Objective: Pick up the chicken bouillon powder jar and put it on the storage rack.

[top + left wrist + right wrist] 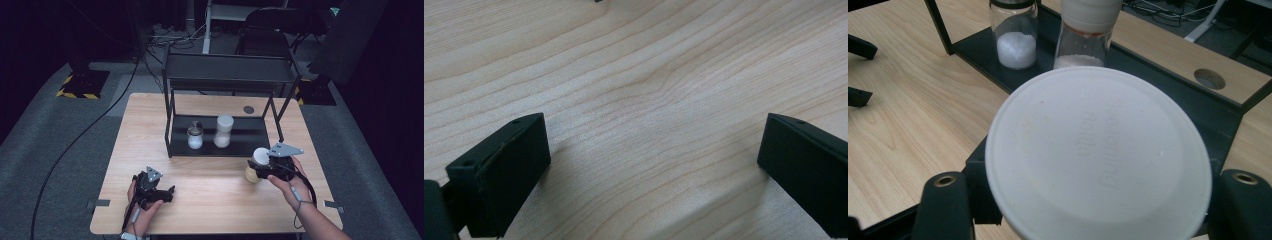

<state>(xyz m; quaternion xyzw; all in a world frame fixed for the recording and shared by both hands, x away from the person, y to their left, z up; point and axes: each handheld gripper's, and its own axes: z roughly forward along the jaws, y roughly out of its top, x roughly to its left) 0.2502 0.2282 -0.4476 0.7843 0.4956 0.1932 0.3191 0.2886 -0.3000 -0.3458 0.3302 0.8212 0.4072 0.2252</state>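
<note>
My right gripper (pixel 258 167) is shut on a jar (pixel 255 165) with a white lid and tan contents, held just above the table at the front right of the black rack (pixel 220 146). In the right gripper view the white lid (pixel 1098 155) sits between my two jaws. The left gripper (pixel 168 192) rests low over the table near the front left, open, and the left gripper view has bare wood between its jaws (pixel 654 170). On the rack's lower shelf stand a small dark-lidded jar (pixel 194 135) of white powder and a taller white-capped jar (pixel 223 131).
The rack has an upper shelf (pixel 227 67) over the two jars. A round hole (pixel 248 109) is set in the wooden table (pixel 145 125) behind the rack. A chair and cables lie on the floor beyond the table.
</note>
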